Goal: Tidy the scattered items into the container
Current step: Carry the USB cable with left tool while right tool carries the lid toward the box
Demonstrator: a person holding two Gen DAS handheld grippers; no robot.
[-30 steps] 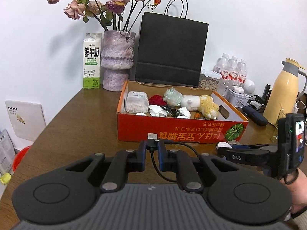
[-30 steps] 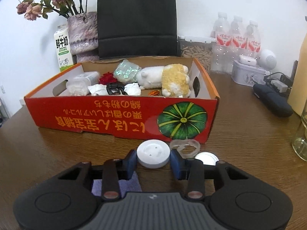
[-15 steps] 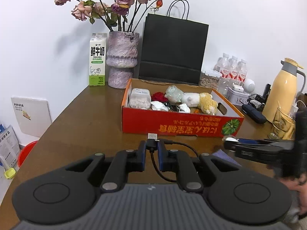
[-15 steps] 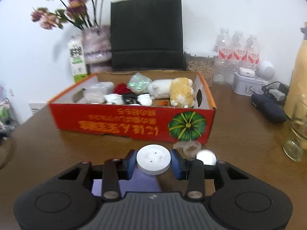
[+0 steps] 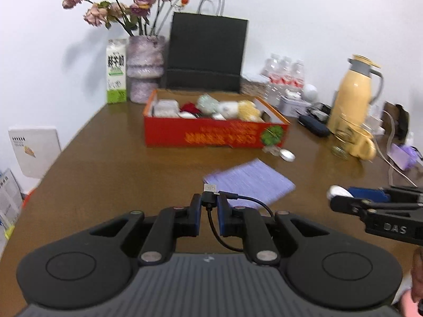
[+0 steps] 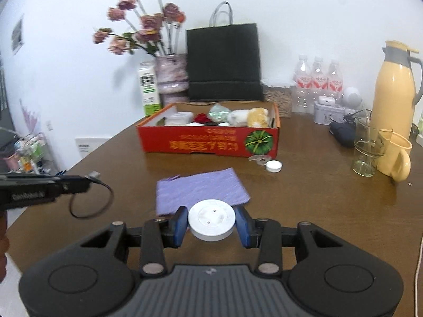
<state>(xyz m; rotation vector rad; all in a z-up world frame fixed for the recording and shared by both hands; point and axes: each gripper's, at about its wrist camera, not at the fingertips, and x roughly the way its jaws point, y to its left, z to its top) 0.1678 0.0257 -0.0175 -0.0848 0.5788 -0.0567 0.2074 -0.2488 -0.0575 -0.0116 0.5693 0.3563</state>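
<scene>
Two hand-held grippers hover above a brown table [image 5: 105, 163]: the left gripper [image 5: 209, 206] pinches a black USB cable [image 5: 210, 198] near its plug, while the right gripper [image 6: 211, 223] clamps a white round puck [image 6: 211, 219]. Beyond them lies a purple cloth [image 6: 201, 189], then a small white cap [image 6: 273, 165] beside the red box [image 6: 208, 142], already filled with items.

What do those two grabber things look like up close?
Both are black plastic. Each body has a ribbed grey middle panel, two round discs at the sides and silver rivets on jointed bars that lead to the jaws. The left gripper has dark blue pads; the right gripper has brighter blue ones. In the left wrist view, pale letters reading DAS mark the right gripper's side. Any sleeve is too blurred to make out.
</scene>
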